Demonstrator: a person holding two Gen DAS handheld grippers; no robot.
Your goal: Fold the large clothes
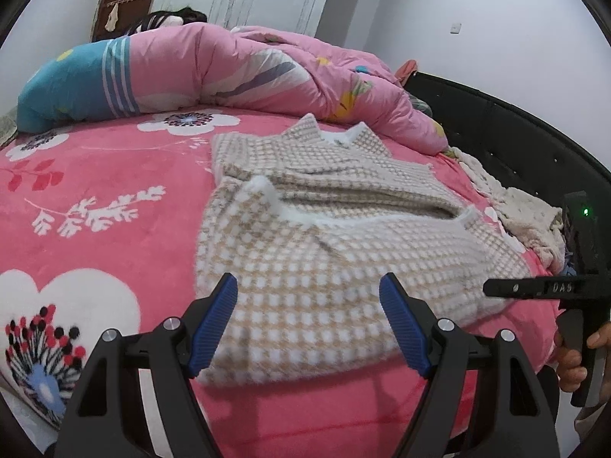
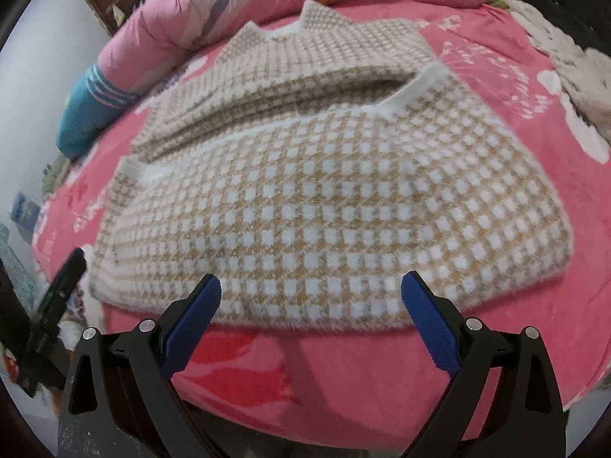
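A beige and white checked knit sweater [image 1: 324, 252] lies partly folded on the pink bed, its near half doubled over towards the collar; it fills the middle of the right wrist view [image 2: 313, 206]. My left gripper [image 1: 309, 286] hovers open just above the sweater's near edge, nothing between its blue pads. My right gripper [image 2: 311, 286] is also open over the near folded edge, holding nothing. The right gripper's black body, with a hand on its handle, shows at the right edge of the left wrist view [image 1: 534, 288]. The left gripper's tip shows at the left of the right wrist view [image 2: 65, 274].
The bed has a pink flowered cover [image 1: 95, 198]. A pink quilt [image 1: 248, 72] with a blue end is heaped along the far side. A cream knitted cloth [image 1: 527, 217] lies at the right by the dark bed frame [image 1: 515, 145].
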